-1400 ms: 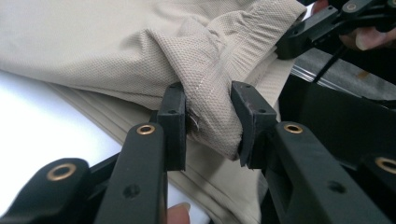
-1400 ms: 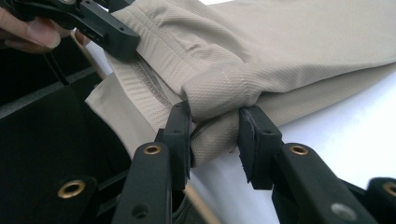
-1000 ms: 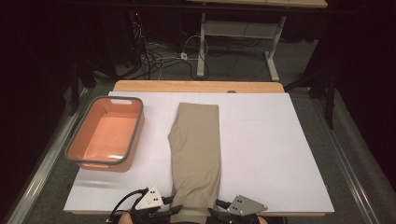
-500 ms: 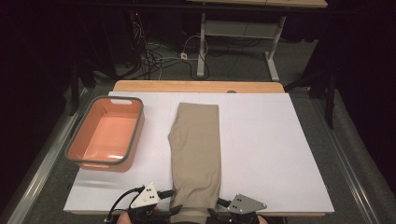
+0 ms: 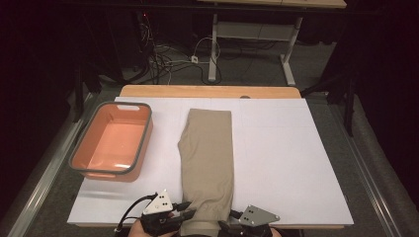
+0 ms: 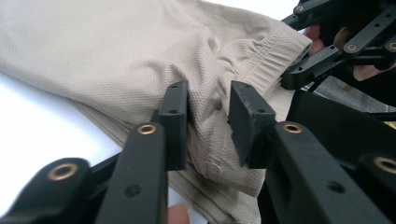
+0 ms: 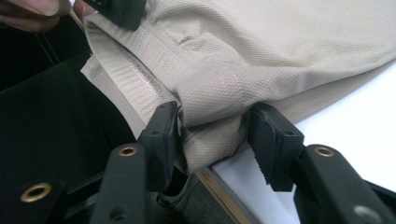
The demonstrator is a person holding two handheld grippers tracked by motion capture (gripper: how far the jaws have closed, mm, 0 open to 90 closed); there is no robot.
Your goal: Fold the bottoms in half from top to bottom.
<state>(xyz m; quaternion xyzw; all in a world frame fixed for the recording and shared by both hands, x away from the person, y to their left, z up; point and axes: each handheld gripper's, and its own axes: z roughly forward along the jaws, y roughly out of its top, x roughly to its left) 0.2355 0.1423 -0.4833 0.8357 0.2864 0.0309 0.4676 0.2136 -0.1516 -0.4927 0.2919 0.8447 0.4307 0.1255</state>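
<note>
From above: beige trousers (image 5: 207,158) laid lengthwise down the middle of the white table (image 5: 286,163), folded flat into a long narrow strip, with the near end reaching the front edge. An orange tub (image 5: 111,140) with a grey rim to the left, rounded at the corners, smooth plastic, well apart from the cloth. Left gripper (image 5: 190,213) and right gripper (image 5: 232,215) at the two near corners of the strip.

Along the left gripper (image 6: 208,100): jaws just closing, narrow now, with a raised ridge of the trousers (image 6: 116,51) pinched between the pads. Fine, soft, slightly dimpled knit that bunches easily. Best to take all the layers in the pinch and not only the top one; otherwise likely to peel open on lifting.

Along the right gripper (image 7: 212,126): set wider, pads pressed on either side of the thick folded corner of the trousers (image 7: 280,42), right at the edge of the table (image 7: 355,107). Ribbed elastic waistband (image 7: 135,79) showing in the open fold, stiffer than the rest.

Probably the start of a fold or a lift: raise both corners together and level, keep the cloth taut between them, and move slowly so the limp far end trails flat without creasing.
</note>
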